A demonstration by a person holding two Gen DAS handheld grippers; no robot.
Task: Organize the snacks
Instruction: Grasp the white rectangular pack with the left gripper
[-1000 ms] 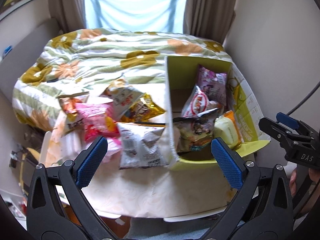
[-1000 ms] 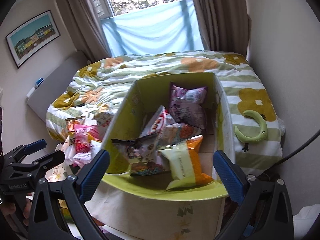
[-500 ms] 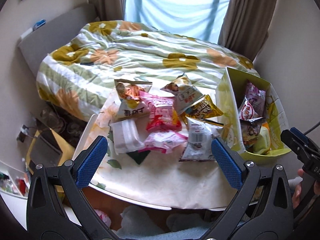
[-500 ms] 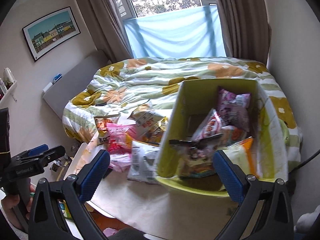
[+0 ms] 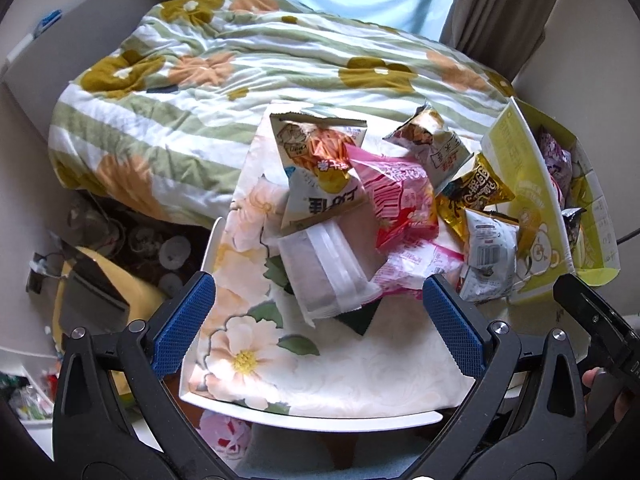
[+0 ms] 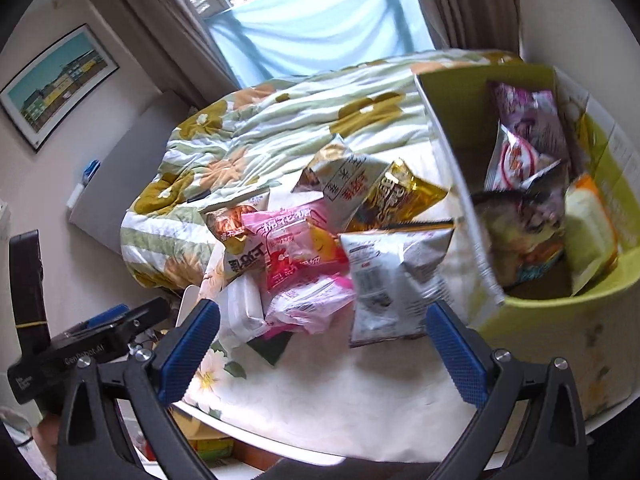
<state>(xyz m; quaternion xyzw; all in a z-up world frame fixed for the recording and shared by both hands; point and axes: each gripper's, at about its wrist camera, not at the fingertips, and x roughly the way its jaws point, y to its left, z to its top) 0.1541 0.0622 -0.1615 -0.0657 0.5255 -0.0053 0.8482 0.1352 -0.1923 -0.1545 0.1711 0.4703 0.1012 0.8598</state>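
So, roughly halfway I'd guess: a few bags sit in the yellow-green box (image 6: 532, 312), but a pile of snacks (image 5: 384, 216) is left loose on the tabletop (image 5: 360, 376). Both the left gripper (image 5: 320, 320) and right gripper (image 6: 324, 344) have jaws spread, empty.

The yellow-green box (image 5: 524, 200) runs off the right edge in the left wrist view, hiding most packets inside. In the right wrist view, its near wall (image 6: 468, 208) is motion-blurred, and the pink packet (image 6: 308, 300) lies half under others.
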